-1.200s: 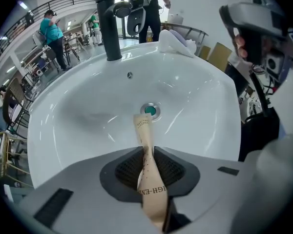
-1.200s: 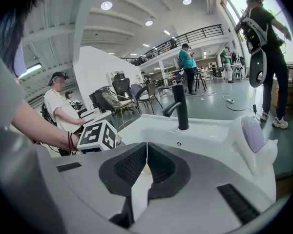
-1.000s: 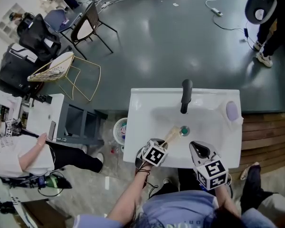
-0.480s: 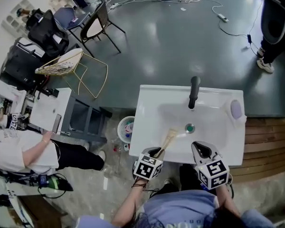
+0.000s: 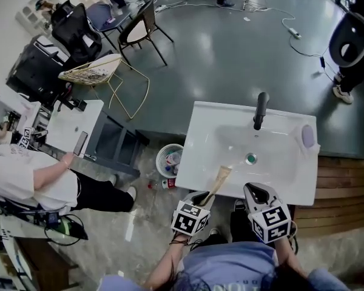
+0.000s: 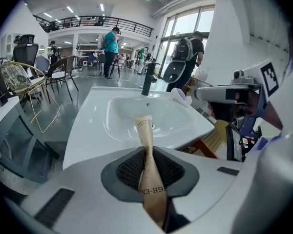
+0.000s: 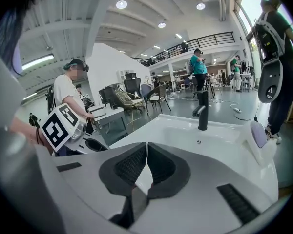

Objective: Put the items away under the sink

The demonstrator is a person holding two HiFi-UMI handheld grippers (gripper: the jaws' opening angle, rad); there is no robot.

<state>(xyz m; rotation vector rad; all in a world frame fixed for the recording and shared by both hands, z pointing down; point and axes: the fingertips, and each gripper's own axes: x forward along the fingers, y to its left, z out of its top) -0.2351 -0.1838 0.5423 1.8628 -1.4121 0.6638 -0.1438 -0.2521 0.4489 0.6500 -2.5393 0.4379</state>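
Observation:
My left gripper (image 5: 201,200) (image 6: 145,164) is shut on a tan tube (image 5: 218,181) (image 6: 146,145) with dark print; the tube sticks out forward over the front edge of the white sink (image 5: 206,150) (image 6: 88,126). My right gripper (image 5: 256,194) (image 7: 146,165) hangs beside it at the sink's front edge, jaws closed together with nothing between them. A black faucet (image 5: 260,110) (image 6: 147,79) (image 7: 202,110) stands at the back of the basin, and a drain (image 5: 250,159) sits in the middle. The space under the sink is hidden.
A lilac soap bar (image 5: 307,136) (image 7: 257,133) lies on the sink's right rim. A round bin (image 5: 169,160) with litter stands left of the sink. A seated person (image 5: 36,180) is at a white desk (image 5: 67,129) to the left. Wooden decking (image 5: 346,187) lies right.
The view has shifted so the sink sits further right and lower. My left gripper with the tube has drawn back from over the basin to the sink's front edge.

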